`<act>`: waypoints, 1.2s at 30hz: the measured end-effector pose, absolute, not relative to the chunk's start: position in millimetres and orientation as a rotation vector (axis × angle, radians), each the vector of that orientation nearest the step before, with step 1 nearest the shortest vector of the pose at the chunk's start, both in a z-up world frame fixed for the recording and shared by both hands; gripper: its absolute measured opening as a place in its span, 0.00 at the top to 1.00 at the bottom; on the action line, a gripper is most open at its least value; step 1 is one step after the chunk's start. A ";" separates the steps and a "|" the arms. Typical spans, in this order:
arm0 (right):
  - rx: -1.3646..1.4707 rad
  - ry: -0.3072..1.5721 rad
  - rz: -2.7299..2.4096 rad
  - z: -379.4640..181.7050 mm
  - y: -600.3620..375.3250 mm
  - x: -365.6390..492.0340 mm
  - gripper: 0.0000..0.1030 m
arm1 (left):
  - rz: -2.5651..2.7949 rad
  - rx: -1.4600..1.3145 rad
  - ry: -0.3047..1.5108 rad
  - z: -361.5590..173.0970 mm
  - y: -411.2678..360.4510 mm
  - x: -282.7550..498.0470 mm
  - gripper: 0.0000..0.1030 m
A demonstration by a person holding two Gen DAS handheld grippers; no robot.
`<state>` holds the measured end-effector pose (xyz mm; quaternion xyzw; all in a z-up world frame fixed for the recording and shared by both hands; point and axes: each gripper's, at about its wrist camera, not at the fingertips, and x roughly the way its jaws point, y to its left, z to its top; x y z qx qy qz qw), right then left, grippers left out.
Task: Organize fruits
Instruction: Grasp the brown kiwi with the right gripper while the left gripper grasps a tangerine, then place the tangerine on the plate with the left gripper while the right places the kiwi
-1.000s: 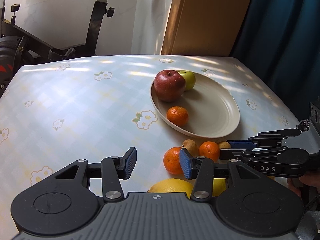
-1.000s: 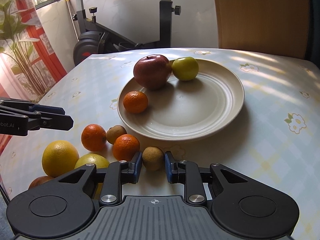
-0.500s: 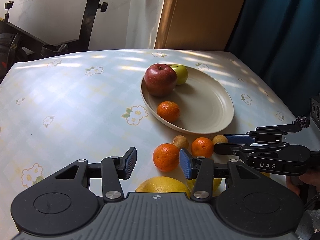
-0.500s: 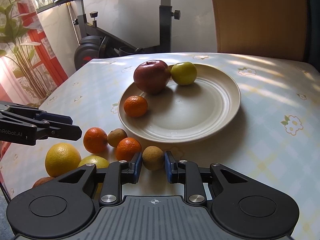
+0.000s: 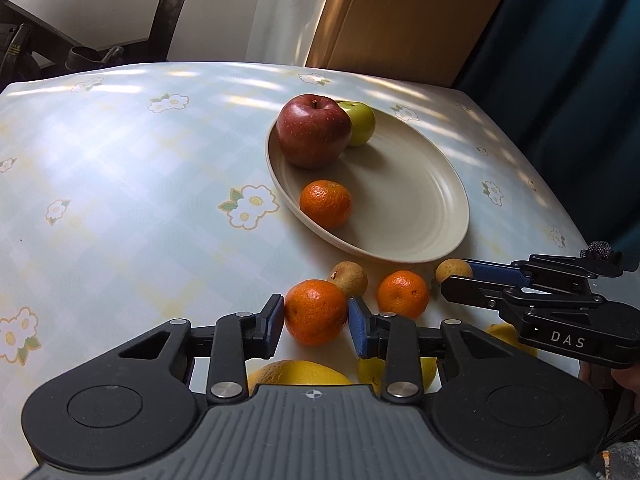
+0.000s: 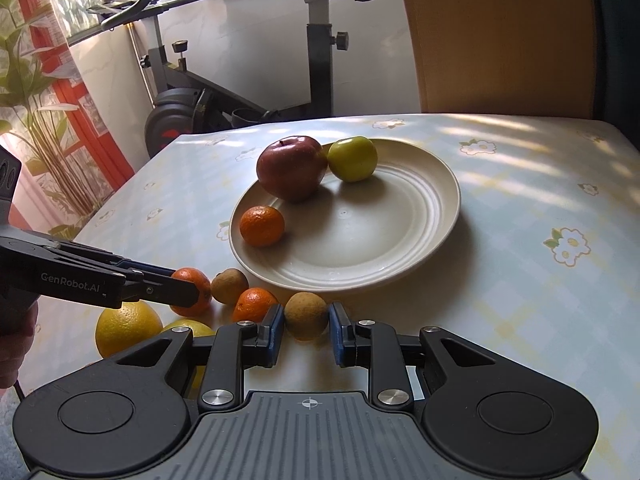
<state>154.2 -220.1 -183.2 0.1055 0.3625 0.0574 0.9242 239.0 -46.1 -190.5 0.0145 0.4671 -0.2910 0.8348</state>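
Left gripper closing around tangerine; right gripper clamps brown fruit; plate behind.

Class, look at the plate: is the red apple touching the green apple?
Touching. The right wrist view shows the red apple pressed against the green apple, no gap between them.

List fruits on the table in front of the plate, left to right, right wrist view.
Large yellow citrus → orange tangerine in the left claw → small brown round fruit → second orange tangerine → brown round fruit in the right claw.
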 end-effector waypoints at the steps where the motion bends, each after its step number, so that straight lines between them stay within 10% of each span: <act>1: 0.217 0.742 0.118 -182.7 -220.5 154.0 0.78 | -0.612 0.039 0.981 -189.9 -46.0 238.4 0.65; 36: 0.045 0.708 0.163 -154.5 -297.5 217.8 0.78 | -0.728 0.238 0.913 -168.1 -131.0 257.5 0.65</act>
